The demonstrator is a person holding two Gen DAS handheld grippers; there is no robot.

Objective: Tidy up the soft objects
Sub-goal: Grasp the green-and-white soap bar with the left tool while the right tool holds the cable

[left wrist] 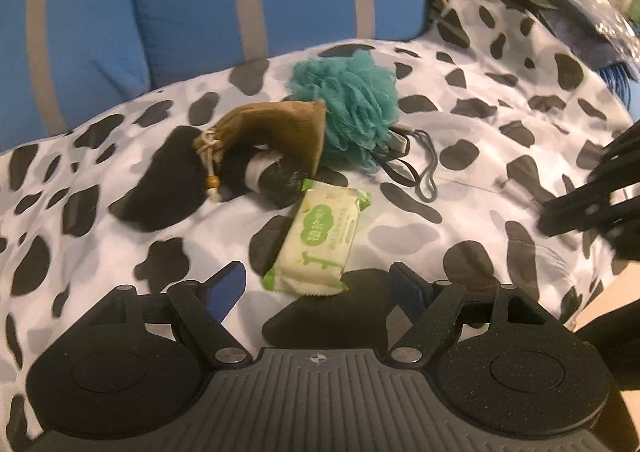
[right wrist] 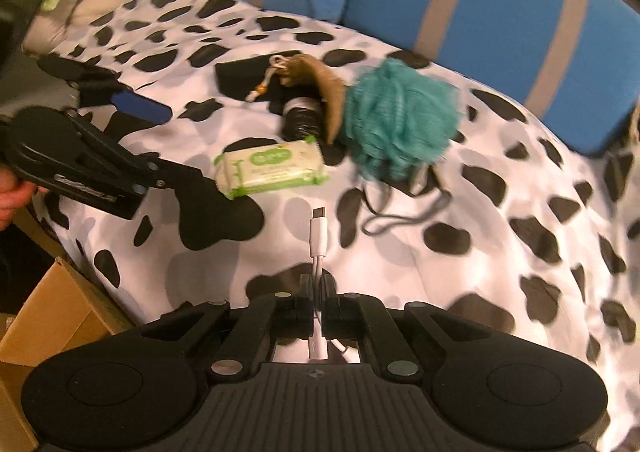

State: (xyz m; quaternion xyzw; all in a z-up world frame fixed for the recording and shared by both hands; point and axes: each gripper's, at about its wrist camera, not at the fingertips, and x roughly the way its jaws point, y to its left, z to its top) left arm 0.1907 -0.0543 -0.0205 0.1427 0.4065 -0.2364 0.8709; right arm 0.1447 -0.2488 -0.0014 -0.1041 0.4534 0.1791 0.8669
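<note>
- Now we judge the step in hand to be picking up the wipes pack (left wrist: 318,242), which lies flat on the spotted blanket (left wrist: 500,156), nearest to us of the small pile.
- To do it well, we should bring the left tool (left wrist: 318,286) down so its fingers straddle the pack's short width, then squeeze gently, since the soft wrapper will buckle.
- We should keep clear of the brown pouch (left wrist: 276,128) and the dark roll (left wrist: 268,176) just beyond it; the pack's far corner seems to touch the roll.
- The teal bath sponge (left wrist: 352,108) sits farther back, to the right, its cord trailing near.
- Our left tool is spread wide, low and tilted down, the pack's near end between its tips.
- Our right tool (right wrist: 316,292) is pressed together on a white cable (right wrist: 319,230), hovering to the right, plug pointing toward the pile.
- A cardboard box (right wrist: 52,316) stands beside the bed at near left.
</note>
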